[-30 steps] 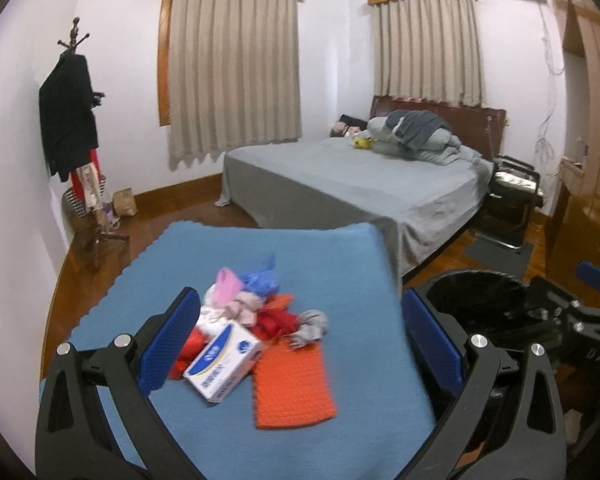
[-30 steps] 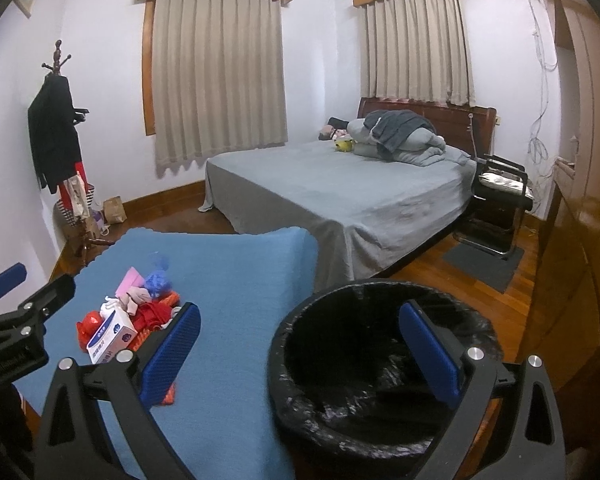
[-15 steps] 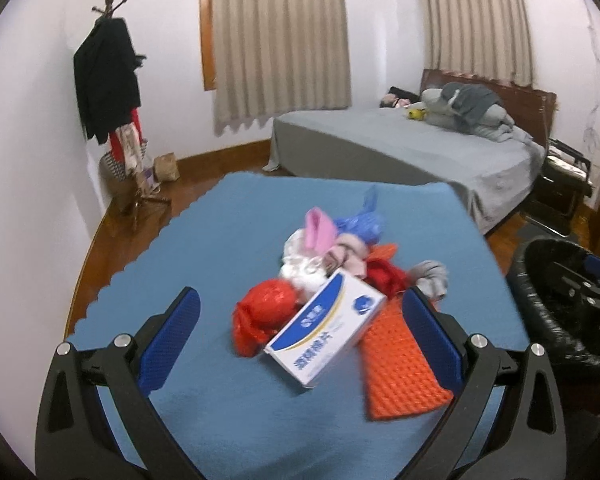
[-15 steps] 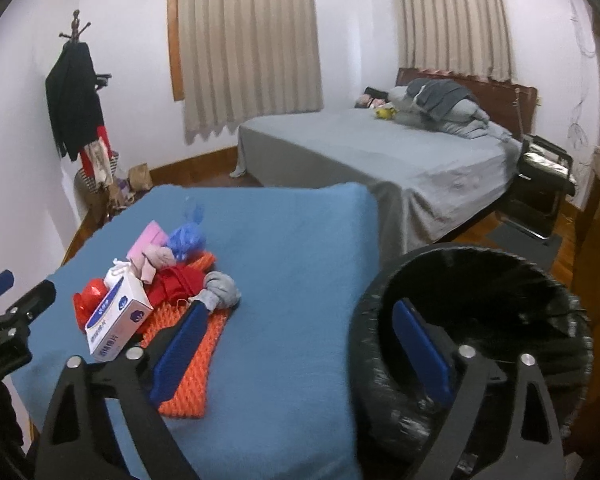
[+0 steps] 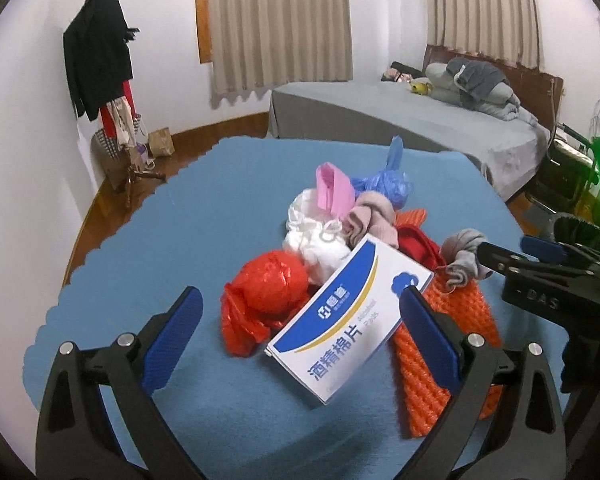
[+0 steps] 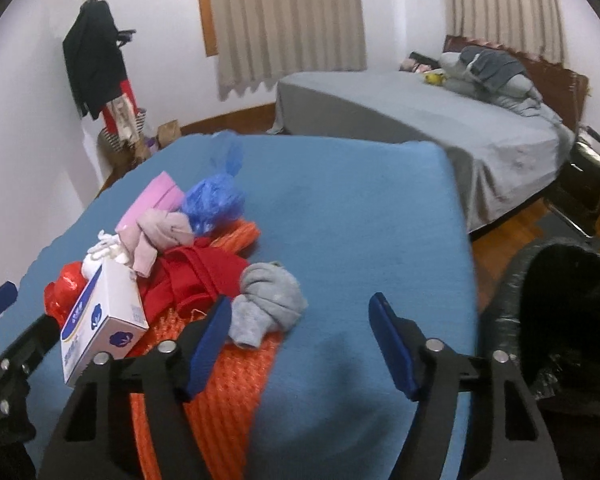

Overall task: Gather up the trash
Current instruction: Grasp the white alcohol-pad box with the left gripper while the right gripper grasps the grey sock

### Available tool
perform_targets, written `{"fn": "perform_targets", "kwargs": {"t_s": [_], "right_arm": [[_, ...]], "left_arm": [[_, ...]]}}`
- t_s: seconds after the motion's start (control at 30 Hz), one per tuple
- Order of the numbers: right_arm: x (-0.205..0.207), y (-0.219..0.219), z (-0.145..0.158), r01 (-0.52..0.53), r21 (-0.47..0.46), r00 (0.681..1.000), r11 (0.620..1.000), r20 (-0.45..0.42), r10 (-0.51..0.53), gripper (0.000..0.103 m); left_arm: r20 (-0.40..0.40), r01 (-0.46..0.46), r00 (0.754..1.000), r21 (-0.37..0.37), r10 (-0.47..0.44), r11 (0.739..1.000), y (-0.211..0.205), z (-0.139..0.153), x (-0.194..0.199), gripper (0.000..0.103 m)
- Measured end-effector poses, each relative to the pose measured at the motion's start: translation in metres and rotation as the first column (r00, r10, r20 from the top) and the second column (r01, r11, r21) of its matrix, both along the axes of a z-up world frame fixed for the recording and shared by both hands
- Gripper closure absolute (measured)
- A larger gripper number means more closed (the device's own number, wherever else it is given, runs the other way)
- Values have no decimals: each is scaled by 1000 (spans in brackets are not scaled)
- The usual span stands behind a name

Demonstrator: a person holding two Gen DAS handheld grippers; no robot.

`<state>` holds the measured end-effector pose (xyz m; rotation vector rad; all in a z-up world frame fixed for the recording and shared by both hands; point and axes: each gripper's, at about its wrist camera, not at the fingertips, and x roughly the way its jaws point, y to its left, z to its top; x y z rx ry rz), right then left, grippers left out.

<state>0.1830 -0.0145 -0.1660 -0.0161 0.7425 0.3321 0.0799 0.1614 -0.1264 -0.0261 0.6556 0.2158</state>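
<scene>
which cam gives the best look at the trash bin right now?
Right wrist view. The black-lined trash bin sits at the right edge beside the blue table, its open mouth and liner visible. In the left wrist view the bin is not clearly visible; the right gripper blocks that side.
</scene>
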Motion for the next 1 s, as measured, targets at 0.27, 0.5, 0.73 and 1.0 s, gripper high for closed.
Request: {"fn": "perform_targets", "kwargs": {"t_s": [0.27, 0.5, 0.73, 1.0], "right_arm": [[9, 7, -11, -102, 49, 993, 994, -59, 105, 70], [0, -10, 3, -81, 74, 995, 994, -49, 85, 71], [-13, -23, 14, -74, 72, 996, 995, -38, 77, 72], [-23, -26, 17, -83, 71, 996, 994, -33, 86, 72]], "left_arm": [[-43, 30, 999, -17, -31, 999, 2, -15, 11, 7], [-63, 79, 995, -28, -81, 996, -5, -21, 27, 7], [-81, 147, 985, -39, -150, 988, -19, -27, 27, 7], [-133, 127, 982, -45, -132, 991, -18, -40, 35, 24]]}}
